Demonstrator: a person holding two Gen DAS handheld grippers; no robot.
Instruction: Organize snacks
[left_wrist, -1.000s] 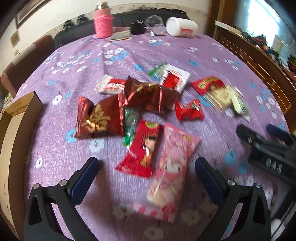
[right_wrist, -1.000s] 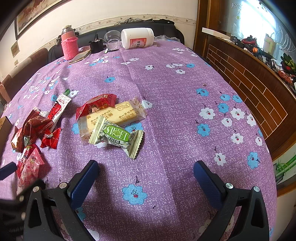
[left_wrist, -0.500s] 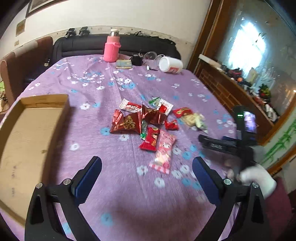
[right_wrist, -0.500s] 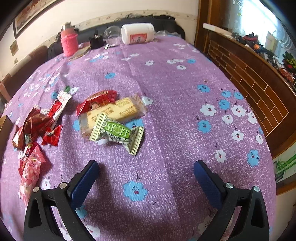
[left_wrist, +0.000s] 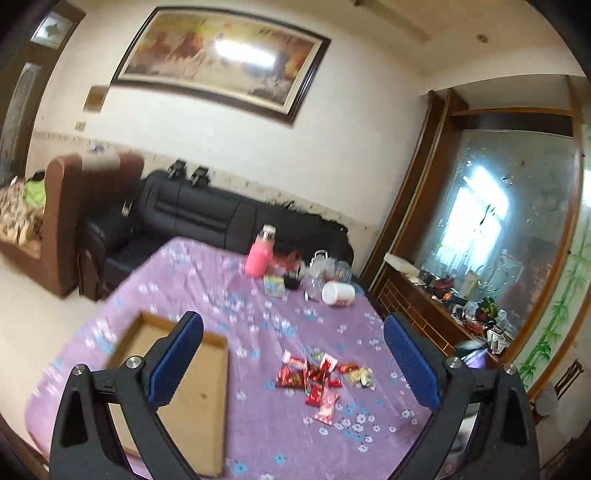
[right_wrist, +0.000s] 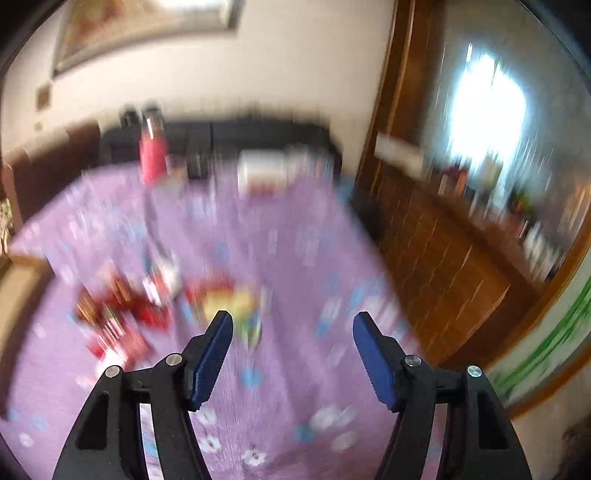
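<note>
Both grippers have risen well above the table (left_wrist: 207, 273) since earlier. Left gripper (left_wrist: 293, 354) and right gripper (right_wrist: 292, 350) are spread, empty. Snacks (left_wrist: 323, 374) lie mid-table, right of the box (left_wrist: 207, 398).

Snacks (left_wrist: 321, 376): loose cluster of small foil/plastic packets lying flat on the purple floral surface (left_wrist: 207, 280), right of the cardboard tray (left_wrist: 199, 402) and well apart from it. Mostly red wrappers bunched together at the centre. One long pink packet (left_wrist: 327, 402) at the near edge, with a red packet (left_wrist: 314, 393) just beside it on the left. Pale yellow and green packets (left_wrist: 360, 374) at the right end. One red-white packet (left_wrist: 291, 357) at the far-left edge. Tray is a shallow brown open box, no packets visible inside. Right wrist view: same cluster (right_wrist: 147, 306), heavily motion-blurred, individual packets not resolvable.
</note>
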